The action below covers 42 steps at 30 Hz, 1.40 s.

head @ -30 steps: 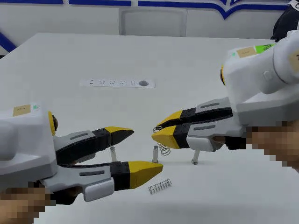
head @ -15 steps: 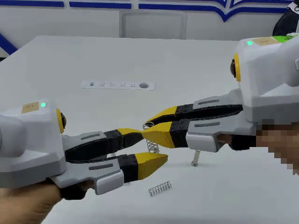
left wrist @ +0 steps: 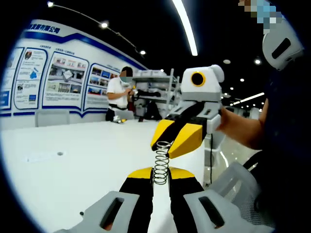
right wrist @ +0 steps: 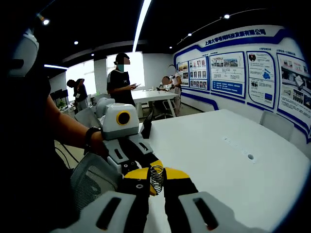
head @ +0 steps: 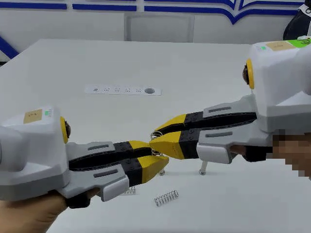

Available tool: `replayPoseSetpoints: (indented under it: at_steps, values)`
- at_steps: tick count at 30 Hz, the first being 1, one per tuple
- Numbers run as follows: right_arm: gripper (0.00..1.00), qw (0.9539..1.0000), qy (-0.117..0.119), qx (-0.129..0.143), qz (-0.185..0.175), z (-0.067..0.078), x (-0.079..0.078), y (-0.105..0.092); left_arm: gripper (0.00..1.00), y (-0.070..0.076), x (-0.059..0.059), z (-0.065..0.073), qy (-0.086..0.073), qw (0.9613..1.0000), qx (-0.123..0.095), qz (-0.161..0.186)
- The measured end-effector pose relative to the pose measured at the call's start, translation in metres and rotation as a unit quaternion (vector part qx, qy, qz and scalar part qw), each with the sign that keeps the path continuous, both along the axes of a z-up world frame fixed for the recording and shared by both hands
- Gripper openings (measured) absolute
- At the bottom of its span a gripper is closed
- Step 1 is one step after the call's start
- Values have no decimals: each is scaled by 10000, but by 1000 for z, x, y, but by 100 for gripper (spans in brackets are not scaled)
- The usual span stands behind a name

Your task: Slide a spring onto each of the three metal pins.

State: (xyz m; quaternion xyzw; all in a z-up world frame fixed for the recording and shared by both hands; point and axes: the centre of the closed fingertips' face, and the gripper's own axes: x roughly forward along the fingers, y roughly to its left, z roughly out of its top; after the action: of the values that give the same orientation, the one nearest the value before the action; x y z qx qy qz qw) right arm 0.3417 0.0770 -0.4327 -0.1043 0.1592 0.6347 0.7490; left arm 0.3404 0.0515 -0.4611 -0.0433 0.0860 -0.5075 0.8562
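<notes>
A small metal spring (head: 156,152) hangs in the air between the two grippers, above the table. My right gripper (head: 157,139), coming in from the right, is shut on the spring's top end. My left gripper (head: 156,157), coming in from the left, is shut on its lower end. In the left gripper view the spring (left wrist: 161,165) stands upright from my left gripper (left wrist: 161,175) to the right gripper (left wrist: 171,144). In the right gripper view the spring (right wrist: 156,177) sits in my right gripper (right wrist: 156,180). Two upright metal pins (head: 202,168) (head: 162,171) stand on the table below.
One loose spring (head: 166,196) lies on the white table (head: 97,63) near the front, and another (head: 129,191) pokes out from under the left gripper. A white power strip (head: 122,90) lies further back. People stand at benches in the background (right wrist: 120,73).
My left gripper has risen and moved right to the spring held by the right gripper, and its jaws have gone from open to shut. The right gripper has lifted slightly.
</notes>
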Motion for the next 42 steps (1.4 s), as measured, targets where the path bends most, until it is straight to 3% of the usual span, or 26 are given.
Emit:
replayPoseSetpoints:
  at_steps: [13,17,23,32,42]
  values:
    - [11,9976,-180,-641,181,-12,-8,-3,14,-2,-4,-9,10,9998,172,-39]
    - [11,9963,-247,-797,185,-17,-7,-5,24,-1,-3,-10,46,9999,147,-10]
    - [11,9960,-265,-851,112,-15,0,-13,36,8,-5,-17,71,9995,300,58]
    - [11,9941,-339,-999,-250,-17,23,-36,54,39,-9,-25,48,9975,607,366]
    - [11,9893,-391,-1021,-969,-22,64,-68,64,77,-6,-33,57,9928,837,859]
